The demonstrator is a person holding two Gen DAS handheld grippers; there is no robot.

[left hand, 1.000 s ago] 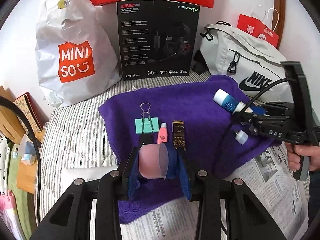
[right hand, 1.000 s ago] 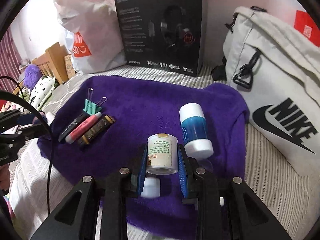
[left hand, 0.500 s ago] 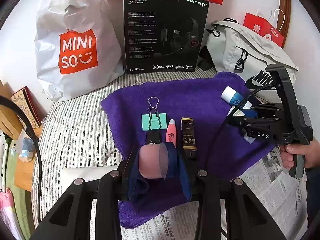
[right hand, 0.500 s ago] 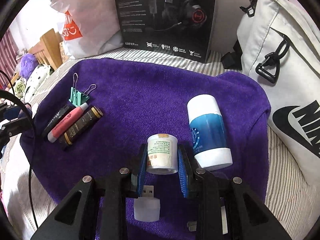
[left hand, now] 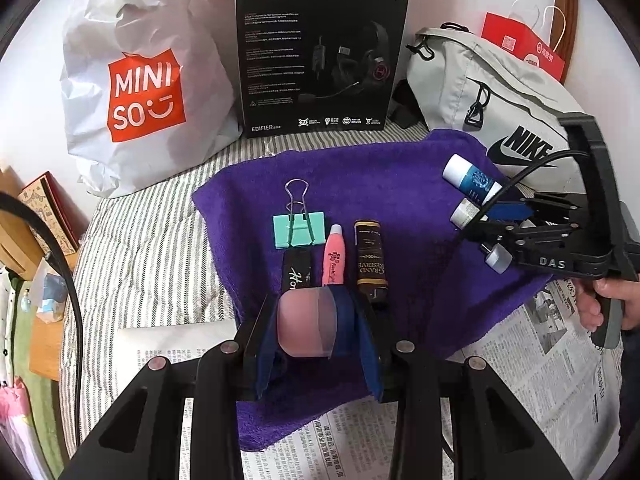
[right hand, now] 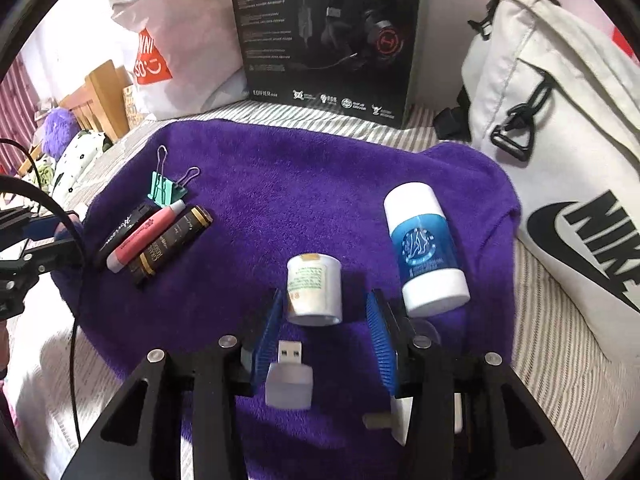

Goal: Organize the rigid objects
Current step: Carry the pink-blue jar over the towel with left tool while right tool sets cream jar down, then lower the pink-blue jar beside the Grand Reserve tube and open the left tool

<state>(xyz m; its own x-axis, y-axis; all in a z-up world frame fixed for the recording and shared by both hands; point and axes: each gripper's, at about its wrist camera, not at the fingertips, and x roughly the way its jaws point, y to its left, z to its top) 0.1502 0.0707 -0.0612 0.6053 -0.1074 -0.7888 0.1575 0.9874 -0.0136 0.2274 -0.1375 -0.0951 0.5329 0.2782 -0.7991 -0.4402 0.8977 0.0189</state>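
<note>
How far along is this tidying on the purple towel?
Looks about midway. Done: a binder clip, black pen, pink tube and dark stick lie lined up. In hand: the left hand-held gripper holds a pink cap; the right hand-held gripper is opening around a small white jar, beside the blue bottle. Left: a USB plug, probably.

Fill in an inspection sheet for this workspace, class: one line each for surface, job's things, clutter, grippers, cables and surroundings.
Surface: purple towel over striped bedding; newspaper at the near edge.
Job's things: green binder clip, black tube, pink tube and brown tube lie together; blue-and-white bottle, small white jar and USB adapter lie apart from them.
Clutter: nothing seen.
Grippers: left gripper shut on translucent pink cap; right gripper opening, white jar between, pads clear.
Cables: black cable.
Surroundings: Miniso bag, headset box, Nike bag.
</note>
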